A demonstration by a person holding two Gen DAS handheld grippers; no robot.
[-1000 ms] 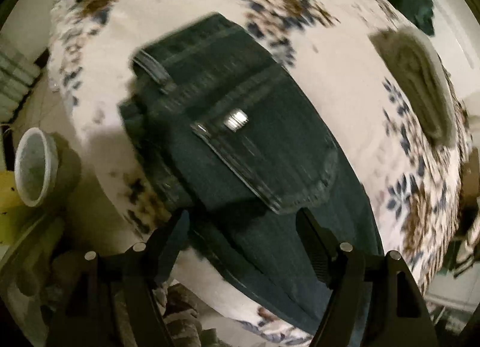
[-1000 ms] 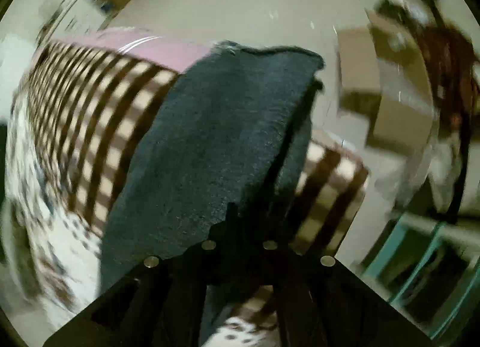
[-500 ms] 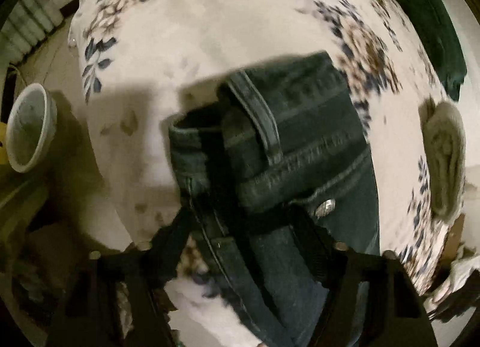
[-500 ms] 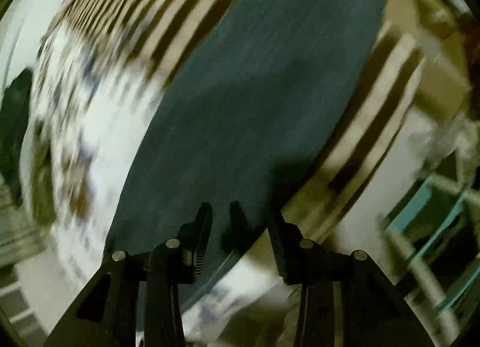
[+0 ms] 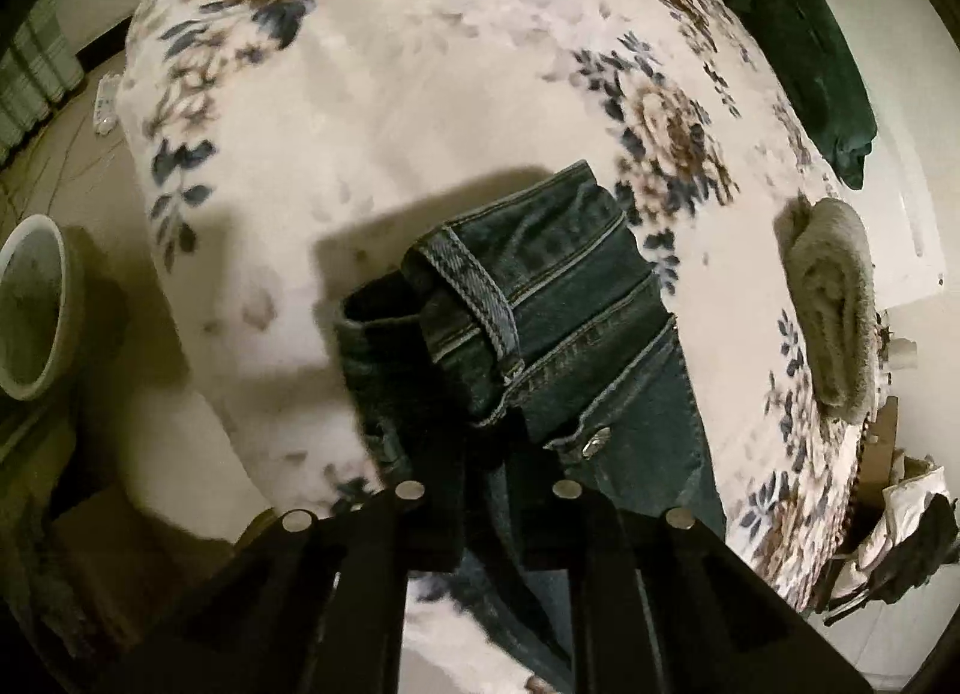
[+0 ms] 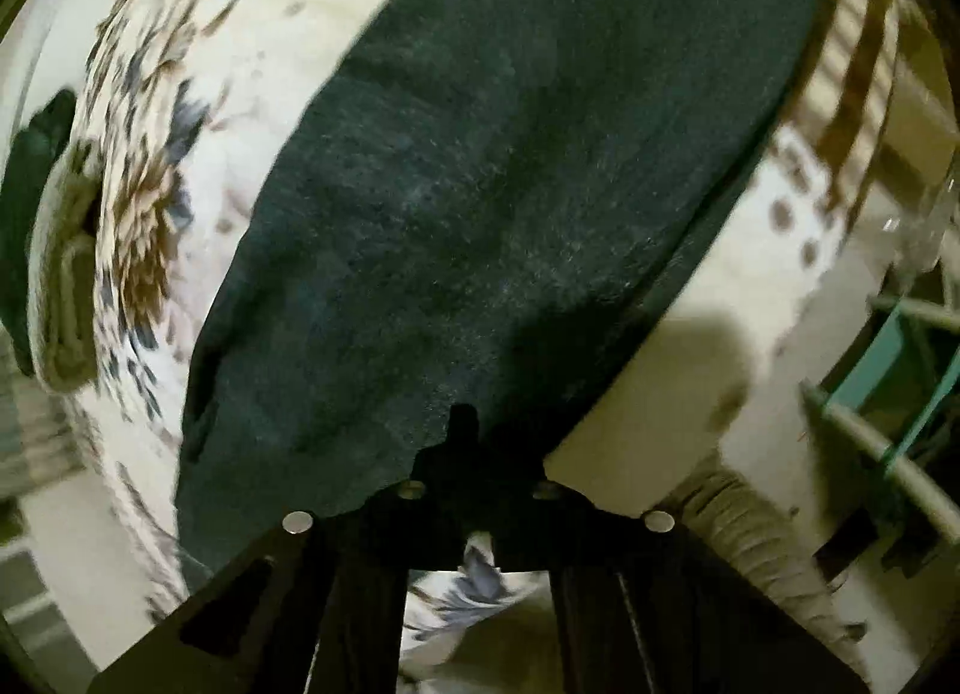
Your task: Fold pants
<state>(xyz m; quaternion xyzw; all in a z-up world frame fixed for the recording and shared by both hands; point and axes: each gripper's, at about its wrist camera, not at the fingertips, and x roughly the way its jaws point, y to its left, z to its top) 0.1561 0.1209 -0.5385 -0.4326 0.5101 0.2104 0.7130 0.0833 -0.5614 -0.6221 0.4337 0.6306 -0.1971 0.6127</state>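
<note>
At 9 o'clock off bed (image 5: 372, 111), we see pot (image 5: 30, 310), contents unclear. Our left gripper (image 5: 489, 454) low at 6, clamped on jeans (image 5: 564, 298) waistband on bed. Our right gripper (image 6: 480, 442) at 6, pinching jeans (image 6: 510, 165) fabric.

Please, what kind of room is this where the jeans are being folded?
Probably a bedroom at home. The jeans lie on a bed with a floral blanket, other folded clothes rest on it, and a striped cover lies at one end.
</note>
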